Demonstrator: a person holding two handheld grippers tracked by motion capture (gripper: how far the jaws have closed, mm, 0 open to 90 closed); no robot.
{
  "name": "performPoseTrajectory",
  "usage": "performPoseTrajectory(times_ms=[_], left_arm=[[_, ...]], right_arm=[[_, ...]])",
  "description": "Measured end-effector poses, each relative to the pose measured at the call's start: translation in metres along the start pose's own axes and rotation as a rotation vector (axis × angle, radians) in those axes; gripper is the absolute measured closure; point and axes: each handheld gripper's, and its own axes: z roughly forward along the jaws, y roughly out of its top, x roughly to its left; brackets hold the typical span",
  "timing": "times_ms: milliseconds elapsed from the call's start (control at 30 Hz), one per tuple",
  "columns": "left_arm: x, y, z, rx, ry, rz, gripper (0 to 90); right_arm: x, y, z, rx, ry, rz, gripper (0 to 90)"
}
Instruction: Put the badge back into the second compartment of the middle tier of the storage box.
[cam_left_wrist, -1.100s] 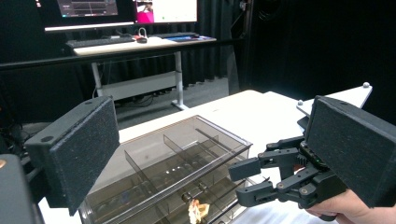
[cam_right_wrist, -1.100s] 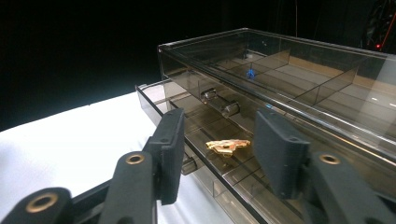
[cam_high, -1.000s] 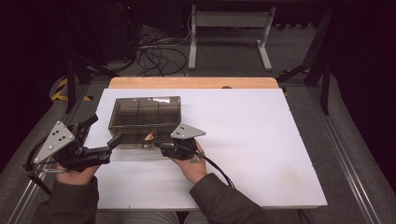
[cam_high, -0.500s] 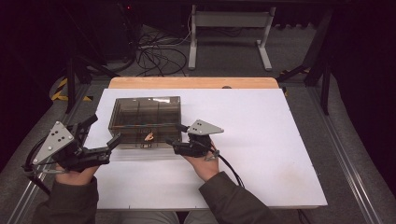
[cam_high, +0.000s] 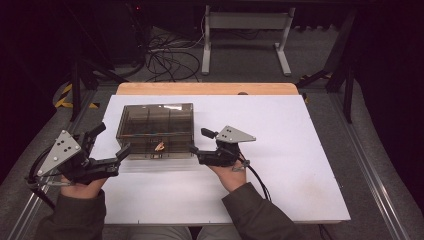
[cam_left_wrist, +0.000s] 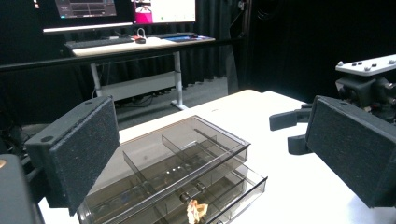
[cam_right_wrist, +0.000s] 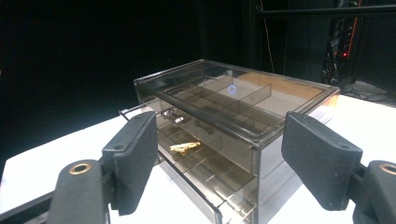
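Smoked clear-plastic drawer organizer (cam_high: 155, 129): judged rigid, light, slick-walled and crack-prone, best taken by the drawer's metal handle (cam_right_wrist: 172, 115); left tool (cam_high: 122, 152) and right tool (cam_high: 198, 144) are released, nothing gripped.

drawer box (cam_high: 156, 127): smoky clear glossy plastic | table (cam_high: 300, 165): matt white, wooden edge | tongs pads (cam_right_wrist: 135, 161): rough black foam

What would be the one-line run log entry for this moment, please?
box: smoky drawer box, lower drawer pulled out | item: small golden piece inside | left gripper: open | right gripper: opening, empty
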Motion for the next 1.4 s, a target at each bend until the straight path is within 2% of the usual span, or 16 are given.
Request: performPoseTrajectory(times_ms=[233,567,833,1400], left_arm=[[-0.003,0.000,0.002,0.008,-0.006,0.011,3.6],[-0.002,0.001,0.000,0.003,-0.005,0.009,3.6],[-0.003,0.001,0.001,0.003,-0.006,0.011,3.6],[-0.002,0.000,0.002,0.005,-0.008,0.012,3.7]], right_arm=[[-0.009,0.007,-0.016,-0.035,-0.007,0.022,21.2],[-0.017,0.013,-0.035,-0.059,-0.009,0.025,15.1],[-0.025,0.019,-0.053,-0.096,-0.025,0.035,13.3],[-0.032,0.024,-0.078,-0.104,-0.046,0.026,6.2]])
